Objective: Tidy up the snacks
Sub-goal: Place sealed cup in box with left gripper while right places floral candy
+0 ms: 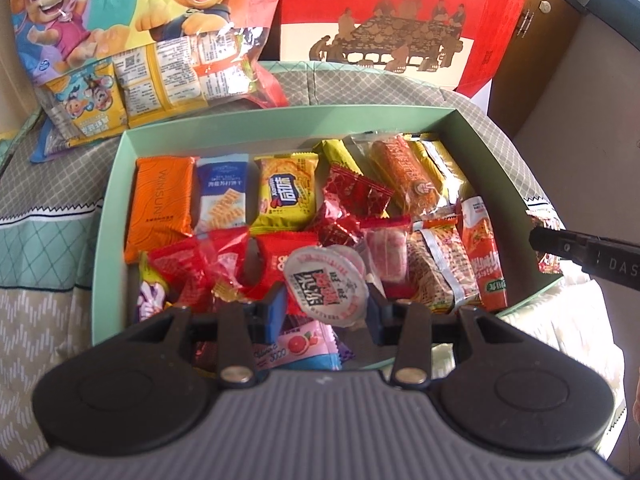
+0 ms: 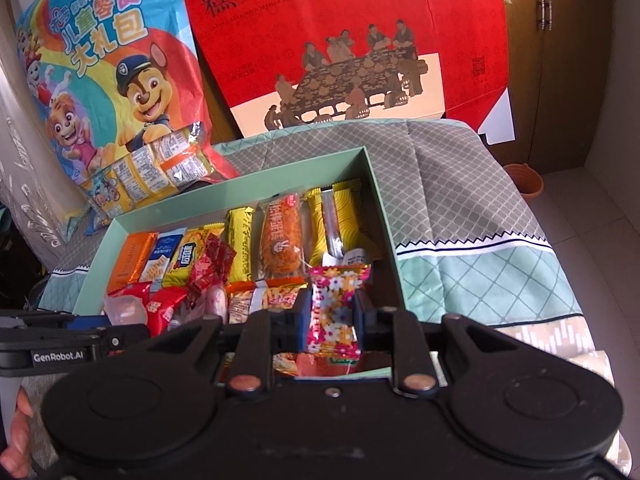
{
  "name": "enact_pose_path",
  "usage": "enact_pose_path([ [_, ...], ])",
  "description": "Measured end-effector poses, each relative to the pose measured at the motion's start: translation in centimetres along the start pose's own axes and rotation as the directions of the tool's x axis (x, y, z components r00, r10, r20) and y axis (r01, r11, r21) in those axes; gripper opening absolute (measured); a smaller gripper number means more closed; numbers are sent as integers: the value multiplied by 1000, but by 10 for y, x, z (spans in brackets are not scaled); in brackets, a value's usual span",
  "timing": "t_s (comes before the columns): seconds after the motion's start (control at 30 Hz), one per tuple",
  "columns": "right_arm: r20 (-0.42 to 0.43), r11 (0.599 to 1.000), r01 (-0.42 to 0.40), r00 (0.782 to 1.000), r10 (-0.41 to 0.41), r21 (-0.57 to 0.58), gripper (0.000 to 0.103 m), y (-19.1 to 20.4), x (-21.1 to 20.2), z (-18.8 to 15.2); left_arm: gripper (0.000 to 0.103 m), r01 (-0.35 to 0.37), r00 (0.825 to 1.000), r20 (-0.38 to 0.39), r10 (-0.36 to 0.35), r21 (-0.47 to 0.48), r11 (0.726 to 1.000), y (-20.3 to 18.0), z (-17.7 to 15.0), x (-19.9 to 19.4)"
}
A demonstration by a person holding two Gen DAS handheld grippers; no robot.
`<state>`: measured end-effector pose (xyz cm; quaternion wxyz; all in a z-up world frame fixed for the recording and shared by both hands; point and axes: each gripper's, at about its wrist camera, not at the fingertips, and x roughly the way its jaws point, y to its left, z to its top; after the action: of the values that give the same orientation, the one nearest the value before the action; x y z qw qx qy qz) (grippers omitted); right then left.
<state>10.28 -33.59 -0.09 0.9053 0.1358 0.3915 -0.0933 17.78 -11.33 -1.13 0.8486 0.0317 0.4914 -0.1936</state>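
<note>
A mint-green box on the table holds many wrapped snacks; it also shows in the right wrist view. My left gripper is shut on a round jelly cup with a white printed lid, held just above the snacks at the box's near side. My right gripper is shut on a floral-wrapped candy, held upright over the box's near right corner. The right gripper's tip shows at the box's right wall in the left wrist view.
A cartoon-dog snack bag leans behind the box at the left. A red gift bag stands behind it. A checked cloth covers the table. Wooden cabinets and an orange pot are at right.
</note>
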Motion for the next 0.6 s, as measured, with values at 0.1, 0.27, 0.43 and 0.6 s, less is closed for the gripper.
enact_pose_path([
  [0.1,-11,1000,12,1000,-12,-10,22,-2,7,0,40,-4,1000,-11,4,-4,1000,0,4,7],
  [0.27,-11,999,23,1000,-24,-23,24,-3,13,2,40,-3,1000,-17,3,0,1000,-1,10,14],
  [0.43,2,999,20,1000,-20,-34,44,-2,12,5,67,-26,1000,-5,26,22,999,-6,13,14],
  [0.6,58,999,19,998,-16,-46,96,2,-3,6,101,-90,995,43,88,28,996,-9,14,4],
])
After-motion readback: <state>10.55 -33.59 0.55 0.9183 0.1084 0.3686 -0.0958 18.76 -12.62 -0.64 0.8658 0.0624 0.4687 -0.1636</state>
